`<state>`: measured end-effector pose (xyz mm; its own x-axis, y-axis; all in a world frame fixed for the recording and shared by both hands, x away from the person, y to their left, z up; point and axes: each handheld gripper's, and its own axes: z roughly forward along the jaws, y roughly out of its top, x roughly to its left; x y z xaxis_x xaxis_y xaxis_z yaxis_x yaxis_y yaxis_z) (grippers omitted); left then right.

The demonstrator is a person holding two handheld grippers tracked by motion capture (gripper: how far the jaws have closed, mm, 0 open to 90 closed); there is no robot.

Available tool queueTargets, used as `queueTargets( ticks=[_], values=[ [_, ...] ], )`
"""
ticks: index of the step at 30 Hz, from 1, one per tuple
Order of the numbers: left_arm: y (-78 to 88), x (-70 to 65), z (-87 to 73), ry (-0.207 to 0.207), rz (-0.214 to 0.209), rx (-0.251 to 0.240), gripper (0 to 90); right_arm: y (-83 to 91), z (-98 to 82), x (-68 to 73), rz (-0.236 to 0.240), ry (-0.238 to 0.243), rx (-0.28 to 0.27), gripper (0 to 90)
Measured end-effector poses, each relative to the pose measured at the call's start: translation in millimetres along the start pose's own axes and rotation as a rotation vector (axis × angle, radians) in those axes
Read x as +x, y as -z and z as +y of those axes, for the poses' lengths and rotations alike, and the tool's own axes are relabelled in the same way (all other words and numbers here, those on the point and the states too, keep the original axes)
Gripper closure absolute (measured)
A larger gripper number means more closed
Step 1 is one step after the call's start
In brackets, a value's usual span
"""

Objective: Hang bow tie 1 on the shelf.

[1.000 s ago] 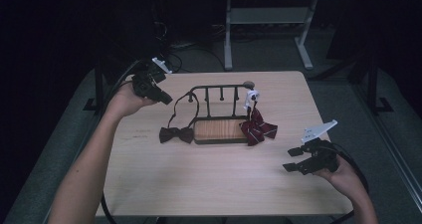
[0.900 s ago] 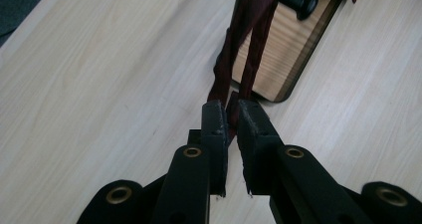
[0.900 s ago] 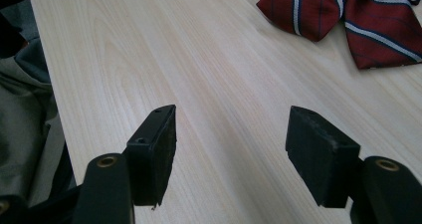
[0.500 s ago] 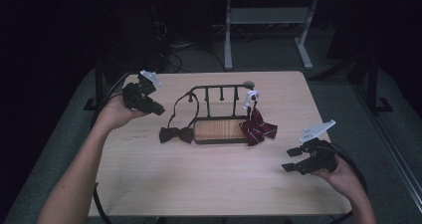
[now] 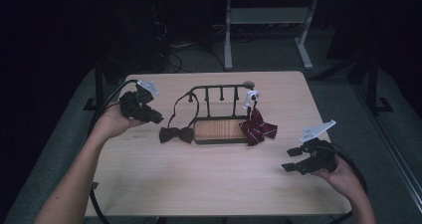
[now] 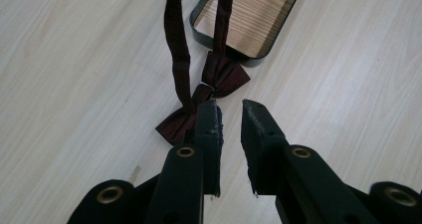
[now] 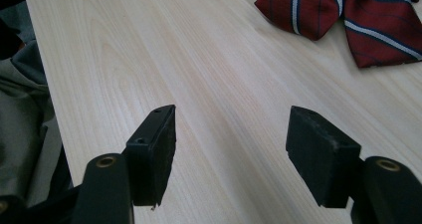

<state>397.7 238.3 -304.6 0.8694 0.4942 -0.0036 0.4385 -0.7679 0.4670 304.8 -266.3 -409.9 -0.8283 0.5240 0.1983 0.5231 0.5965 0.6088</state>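
A dark maroon bow tie (image 5: 175, 134) (image 6: 219, 77) lies on the table, and its strap (image 5: 174, 112) (image 6: 178, 45) runs up to the black rail rack (image 5: 219, 89). A red striped bow tie (image 5: 259, 127) (image 7: 348, 10) hangs at the rack's right end, down onto the table. My left gripper (image 5: 155, 118) (image 6: 231, 109) hovers just left of the dark bow tie and points at it. Its jaws have just been opening; the gap is narrow with nothing in it. My right gripper (image 5: 289, 160) (image 7: 231, 129) stands open over bare table at the front right.
The rack has a wooden base (image 5: 220, 131) (image 6: 249, 20) at the table's middle. A small white piece (image 5: 251, 95) sits on the rack's right post. A metal frame (image 5: 263, 20) stands on the floor behind. The table's front edge (image 5: 214, 215) is near my arms.
My left hand has come down and toward the table's near left, lowering the gripper beside the dark bow tie. The right gripper has kept still.
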Motion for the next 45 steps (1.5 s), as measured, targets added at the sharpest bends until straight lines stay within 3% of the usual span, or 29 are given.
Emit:
queueTargets(
  ticks=[15,19,24,35,45],
  values=[
    [-6.3,-6.7,-18.3,0.010,-0.009,-0.007,67.7,0.8,-0.7,-0.2,-0.003,0.000,-0.005,35.9],
    [-8.0,-9.5,-21.5,0.003,-0.006,-0.010,61.6,0.3,-1.0,-0.4,-0.004,0.004,-0.003,35.8],
    [-11.2,-13.0,-24.8,0.007,-0.030,-0.013,57.4,0.3,-1.3,-0.7,-0.006,-0.001,-0.005,35.7],
    [-15.7,-20.6,-34.4,0.019,-0.015,-0.031,42.6,1.1,-2.4,-1.5,-0.007,-0.002,-0.008,35.5],
    [-19.8,-29.4,-46.3,0.011,-0.011,-0.038,38.7,1.8,-2.9,-1.0,-0.011,-0.013,-0.004,35.2]
  ],
)
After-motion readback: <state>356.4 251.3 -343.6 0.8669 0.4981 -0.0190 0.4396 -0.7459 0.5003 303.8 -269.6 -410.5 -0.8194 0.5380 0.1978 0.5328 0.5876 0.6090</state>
